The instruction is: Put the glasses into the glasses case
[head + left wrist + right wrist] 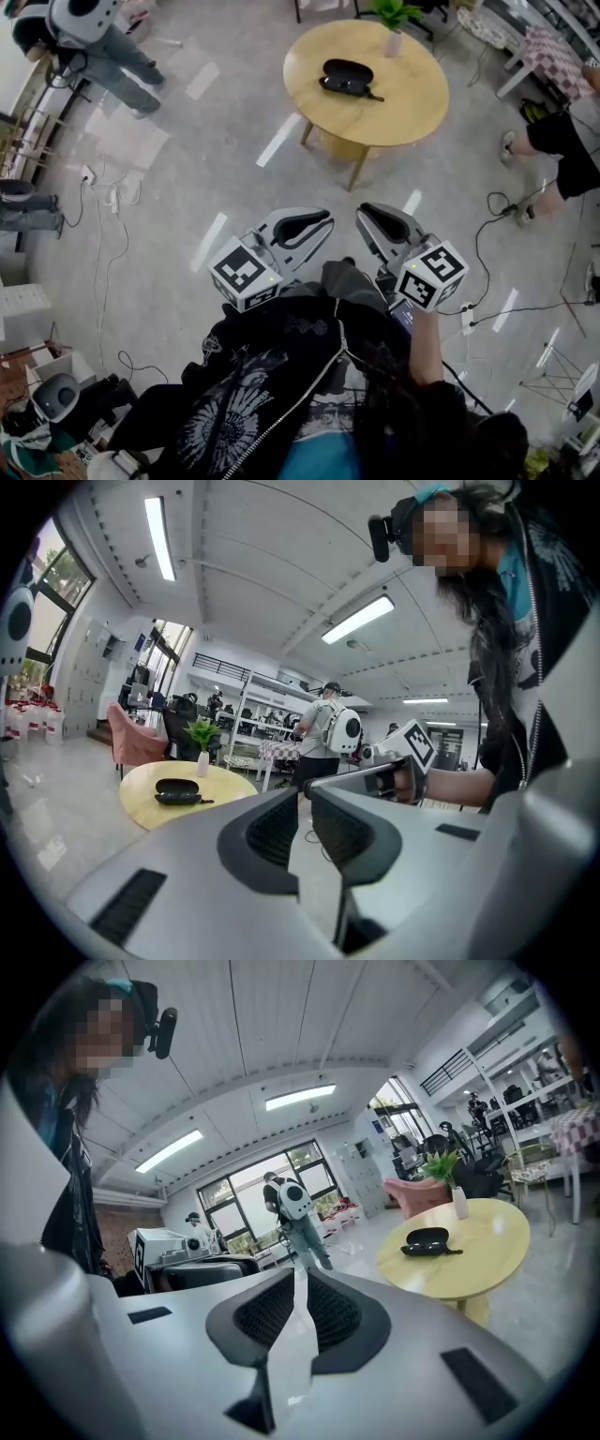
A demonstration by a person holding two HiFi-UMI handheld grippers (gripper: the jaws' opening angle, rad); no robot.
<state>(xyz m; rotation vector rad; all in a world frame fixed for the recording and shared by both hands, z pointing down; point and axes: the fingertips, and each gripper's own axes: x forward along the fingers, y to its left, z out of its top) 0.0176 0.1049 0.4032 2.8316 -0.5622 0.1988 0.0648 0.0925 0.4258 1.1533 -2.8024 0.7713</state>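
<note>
Ahead, round wooden table (405, 105), oval case (346, 73).

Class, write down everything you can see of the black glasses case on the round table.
The glasses case is a black, rounded oval shell that looks hard and slightly glossy. It lies flat on the light wooden round table, a little off centre, with a small potted plant standing apart from it nearer the far edge. What look like dark glasses lie against its near side, one thin arm poking out. At this distance it is unclear whether the lid is open. Nothing else touches it.
</note>
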